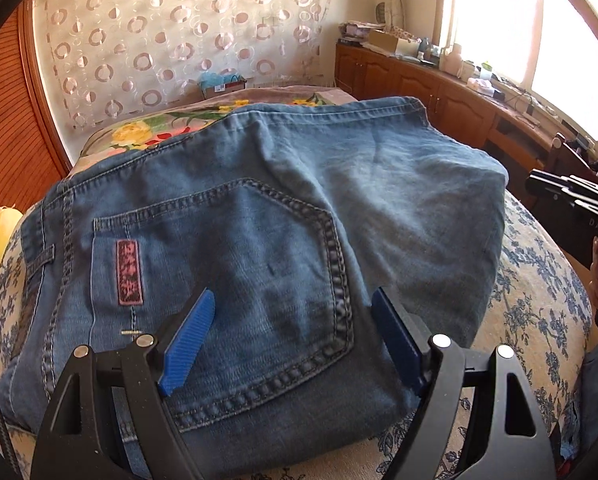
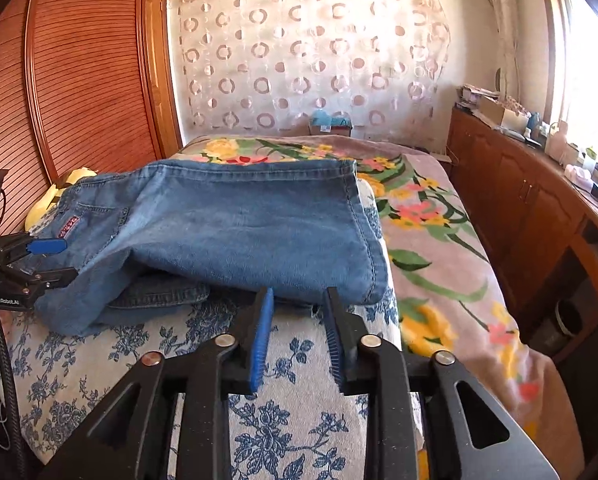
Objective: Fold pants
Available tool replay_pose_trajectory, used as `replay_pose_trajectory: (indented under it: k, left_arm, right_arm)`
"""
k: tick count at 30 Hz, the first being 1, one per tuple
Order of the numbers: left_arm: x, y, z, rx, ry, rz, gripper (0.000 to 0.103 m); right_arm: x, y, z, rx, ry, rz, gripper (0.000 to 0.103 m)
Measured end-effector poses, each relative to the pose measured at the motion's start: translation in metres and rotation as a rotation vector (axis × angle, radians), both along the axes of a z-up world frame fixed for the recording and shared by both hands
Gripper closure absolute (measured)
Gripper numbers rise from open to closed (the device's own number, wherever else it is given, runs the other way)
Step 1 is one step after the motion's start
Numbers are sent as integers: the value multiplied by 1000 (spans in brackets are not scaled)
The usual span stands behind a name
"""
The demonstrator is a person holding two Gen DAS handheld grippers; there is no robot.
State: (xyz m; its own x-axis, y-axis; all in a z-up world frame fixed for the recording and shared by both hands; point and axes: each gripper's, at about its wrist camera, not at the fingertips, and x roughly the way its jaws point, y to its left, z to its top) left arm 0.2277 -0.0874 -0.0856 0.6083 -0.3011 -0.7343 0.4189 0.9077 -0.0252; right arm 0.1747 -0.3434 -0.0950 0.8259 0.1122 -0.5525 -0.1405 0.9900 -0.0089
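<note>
Denim pants [image 1: 259, 208], blue and already folded into a thick bundle, are laid on a blue-flowered white cloth [image 2: 291, 420] spread over the bed [image 2: 439, 240], whose blanket is printed with large yellow and pink flowers. The bundle's long axis is seen running side to side across both views, waistband to the left, hem to the right.

Left gripper [image 1: 291, 300]: jaws set wide, straddling the back pocket [image 1: 235, 264] from above; the pads are not seen pressing on the cloth, so nothing is judged to be held. This gripper is the nearer to the pants.

Right gripper [image 2: 299, 296]: jaws narrow but parted, nothing between them; it is placed just before the near edge of the bundle, at its hem end, and the fabric lies straight ahead of the fingertips.

Markings: a red embroidered patch [image 1: 129, 272] is sewn beside the pocket, its characters not legible. "DAS" is read on the right gripper's body in the left view; "GenRobot.AI" is read on the left gripper's body in the right view.
</note>
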Motion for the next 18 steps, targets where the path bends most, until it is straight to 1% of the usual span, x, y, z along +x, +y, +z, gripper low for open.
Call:
replay_pose_trajectory:
  k: [2,4,8,13,18]
  left_arm:
    - [-3,1,-2,5,-1,3,20]
    - [-7,0,-3,19,-11,0,20]
    - [-14,-3,-4,52,-26,-7,20]
    - [-16,-2,-4,41,-20,-16,20]
    - [-19,-1,-3,31,-25,-29,20]
  right_arm:
    - [1,-1,-1,-10,9,-8,73]
    - [4,-1,-2,-24,18,-19,68]
    - [11,-4,-1,-38,45,-35,67]
    - [25,-4,3,-73,90,-40,65]
    - [46,-3,9,-84,163,-10,65]
